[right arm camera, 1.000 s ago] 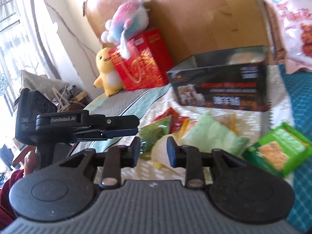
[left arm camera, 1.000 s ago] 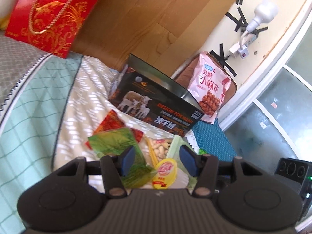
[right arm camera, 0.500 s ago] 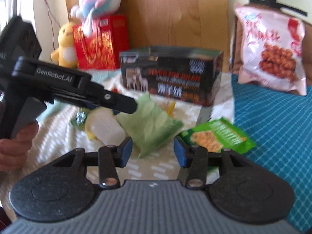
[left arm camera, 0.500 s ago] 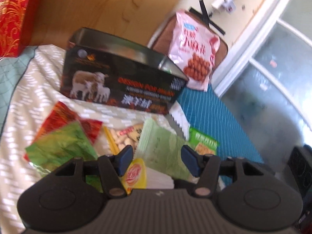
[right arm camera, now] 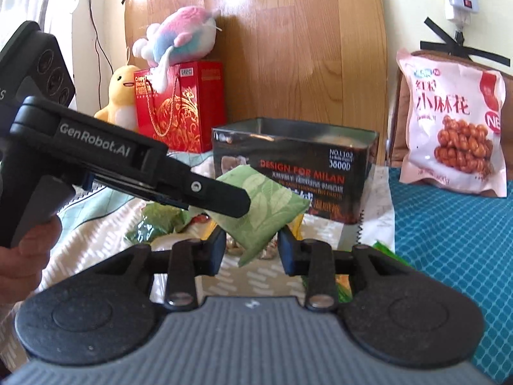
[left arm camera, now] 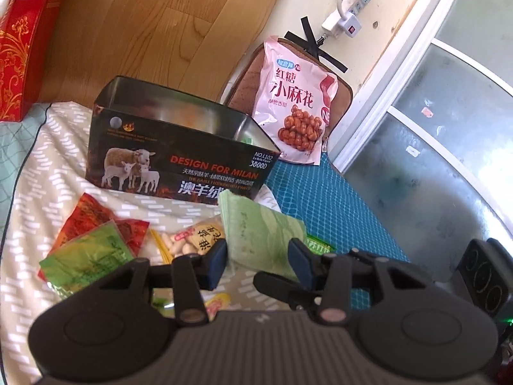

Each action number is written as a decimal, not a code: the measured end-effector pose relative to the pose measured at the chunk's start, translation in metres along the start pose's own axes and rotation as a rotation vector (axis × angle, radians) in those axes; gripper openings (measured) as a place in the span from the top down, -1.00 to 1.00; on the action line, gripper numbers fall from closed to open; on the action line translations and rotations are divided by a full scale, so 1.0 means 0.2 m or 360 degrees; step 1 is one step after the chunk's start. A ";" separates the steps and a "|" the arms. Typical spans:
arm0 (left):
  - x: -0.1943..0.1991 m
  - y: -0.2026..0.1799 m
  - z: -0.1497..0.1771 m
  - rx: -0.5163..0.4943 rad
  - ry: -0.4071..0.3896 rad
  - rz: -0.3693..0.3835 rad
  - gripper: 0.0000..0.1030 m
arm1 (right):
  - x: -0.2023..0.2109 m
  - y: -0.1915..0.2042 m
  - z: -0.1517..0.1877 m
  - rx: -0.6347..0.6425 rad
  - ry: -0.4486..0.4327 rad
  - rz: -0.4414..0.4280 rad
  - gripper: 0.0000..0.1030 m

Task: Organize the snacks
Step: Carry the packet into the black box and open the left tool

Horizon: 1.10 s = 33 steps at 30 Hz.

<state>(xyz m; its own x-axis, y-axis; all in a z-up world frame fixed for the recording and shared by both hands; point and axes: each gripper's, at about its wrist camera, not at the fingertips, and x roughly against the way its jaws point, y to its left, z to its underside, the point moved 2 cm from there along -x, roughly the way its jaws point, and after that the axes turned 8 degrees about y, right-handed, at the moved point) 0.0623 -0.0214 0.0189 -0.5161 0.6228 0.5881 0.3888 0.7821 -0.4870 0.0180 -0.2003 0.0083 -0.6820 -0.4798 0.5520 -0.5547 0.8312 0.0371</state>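
Note:
An open black tin box (left arm camera: pixel 179 157) with sheep pictures stands on the bed; it also shows in the right wrist view (right arm camera: pixel 295 173). A pale green snack packet (left arm camera: pixel 256 231) lies between the fingers of my left gripper (left arm camera: pixel 258 255), which is open around it. In the right wrist view the same packet (right arm camera: pixel 266 205) sits between the fingers of my right gripper (right arm camera: pixel 250 250), also open. Red (left arm camera: pixel 96 224), green (left arm camera: pixel 86 260) and peanut (left arm camera: pixel 192 240) packets lie to the left. A large pink snack bag (left arm camera: pixel 298 102) leans behind the tin.
A red gift bag (right arm camera: pixel 179 106) with plush toys (right arm camera: pixel 179 35) stands at the wooden headboard. A small green packet (left arm camera: pixel 317 247) lies on the blue mat (right arm camera: pixel 449 240) to the right. A window and wall socket are at far right.
Both grippers have closed in on the pale green packet. The left gripper came forward and right over the pile; the right gripper swung left until the packet lay between its fingers.

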 end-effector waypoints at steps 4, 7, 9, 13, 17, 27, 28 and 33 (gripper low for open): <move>0.02 0.00 0.01 0.0007 -0.0021 -0.0001 0.19 | 0.00 0.01 0.00 0.0013 -0.0013 -0.0010 0.27; 0.03 0.00 -0.02 -0.0004 -0.0028 -0.0008 0.19 | 0.00 0.02 -0.02 0.0032 -0.0032 -0.0010 0.27; 0.04 0.00 -0.06 -0.0027 -0.0042 -0.0019 0.19 | -0.01 0.01 -0.05 0.0042 -0.0055 -0.0008 0.27; 0.04 -0.01 -0.20 -0.0069 -0.0086 -0.0039 0.18 | -0.04 -0.02 -0.16 0.0059 -0.0121 0.0017 0.27; 0.00 0.01 -0.37 -0.0088 -0.0129 -0.0084 0.17 | -0.13 -0.09 -0.30 0.0022 -0.0149 0.0025 0.26; -0.03 0.23 -0.52 0.0121 -0.0220 -0.0288 0.11 | -0.28 -0.18 -0.41 -0.0184 -0.0122 -0.0005 0.11; 0.00 0.25 -0.50 0.0131 -0.0231 -0.0291 0.11 | -0.25 -0.19 -0.40 -0.0195 -0.0128 -0.0005 0.11; 0.15 0.33 -0.32 0.0227 -0.0263 -0.0220 0.10 | -0.11 -0.19 -0.24 -0.0222 -0.0097 -0.0033 0.11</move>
<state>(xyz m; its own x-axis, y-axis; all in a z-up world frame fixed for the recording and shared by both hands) 0.1221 0.0503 0.0454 -0.6792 0.4889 0.5475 0.2005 0.8411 -0.5024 0.0766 -0.2076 0.0343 -0.7011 -0.5100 0.4984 -0.5002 0.8498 0.1660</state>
